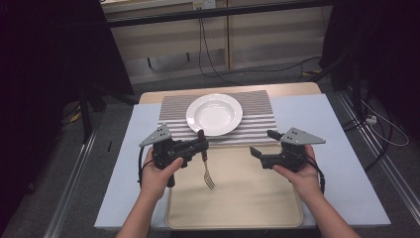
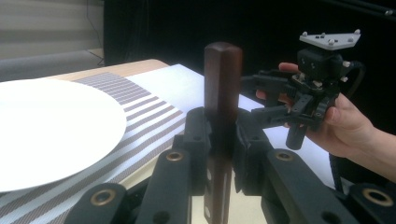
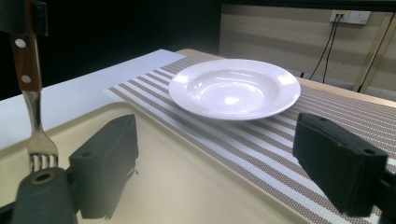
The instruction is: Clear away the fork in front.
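From the high view, the beige tray (image 1: 237, 208) sits at the counter's (image 1: 337, 148) near edge. Above it the left hand-held gripper (image 1: 202, 147) clamps a fork (image 1: 207, 171) by its brown handle, tines down. The right hand-held gripper (image 1: 262, 144) stands spread, holding nothing.

In the left gripper view, the handle (image 2: 222, 84) rises upright between the jaws.

In the right gripper view, the white plate (image 3: 233, 87) lies bare on the striped placemat (image 3: 261, 149), beyond the tray's far edge.

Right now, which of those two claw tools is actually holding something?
The left gripper: its jaws clamp the fork by its wooden handle. The right gripper is open, holding nothing.
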`<state>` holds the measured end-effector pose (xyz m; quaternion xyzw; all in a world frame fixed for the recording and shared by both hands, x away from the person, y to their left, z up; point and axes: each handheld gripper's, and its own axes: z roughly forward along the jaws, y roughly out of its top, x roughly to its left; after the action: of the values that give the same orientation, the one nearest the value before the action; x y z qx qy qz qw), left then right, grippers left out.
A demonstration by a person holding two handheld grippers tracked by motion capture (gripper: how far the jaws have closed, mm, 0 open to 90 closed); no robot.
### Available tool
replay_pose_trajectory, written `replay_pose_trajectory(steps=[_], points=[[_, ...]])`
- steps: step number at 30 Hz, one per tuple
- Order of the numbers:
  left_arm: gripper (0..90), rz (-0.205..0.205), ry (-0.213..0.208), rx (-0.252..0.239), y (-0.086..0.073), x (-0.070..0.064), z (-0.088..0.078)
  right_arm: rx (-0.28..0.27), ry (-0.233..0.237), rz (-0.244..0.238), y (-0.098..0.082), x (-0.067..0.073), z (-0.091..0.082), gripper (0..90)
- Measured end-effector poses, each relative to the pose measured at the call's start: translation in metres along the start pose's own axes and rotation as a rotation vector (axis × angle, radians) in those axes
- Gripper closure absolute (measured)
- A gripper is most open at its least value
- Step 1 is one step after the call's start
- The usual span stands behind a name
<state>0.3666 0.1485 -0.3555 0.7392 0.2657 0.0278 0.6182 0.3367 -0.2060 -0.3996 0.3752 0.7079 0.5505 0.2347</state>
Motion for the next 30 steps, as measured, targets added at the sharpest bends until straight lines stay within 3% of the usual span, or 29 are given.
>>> replay_pose_trajectory(steps=[4,15,21,26,30], points=[[77.6,-0.008,-0.001,0.012,-0.002,0.002,-0.006,-0.006,0.003,0.022,-0.003,-0.002,-0.003,11.4],[77.6,-0.021,-0.011,0.044,-0.011,0.007,-0.021,-0.006,-0.014,0.016,-0.008,-0.005,-0.010,11.0],[77.6,-0.033,-0.050,0.085,-0.019,0.008,-0.028,-0.013,-0.021,0.012,-0.009,-0.006,-0.013,11.0],[77.6,-0.072,-0.087,0.080,-0.026,0.013,-0.038,-0.019,-0.023,0.019,-0.009,-0.006,-0.015,11.0],[77.8,-0.056,-0.039,0.074,-0.031,0.019,-0.041,-0.021,-0.023,0.017,-0.010,-0.005,-0.013,10.8]])
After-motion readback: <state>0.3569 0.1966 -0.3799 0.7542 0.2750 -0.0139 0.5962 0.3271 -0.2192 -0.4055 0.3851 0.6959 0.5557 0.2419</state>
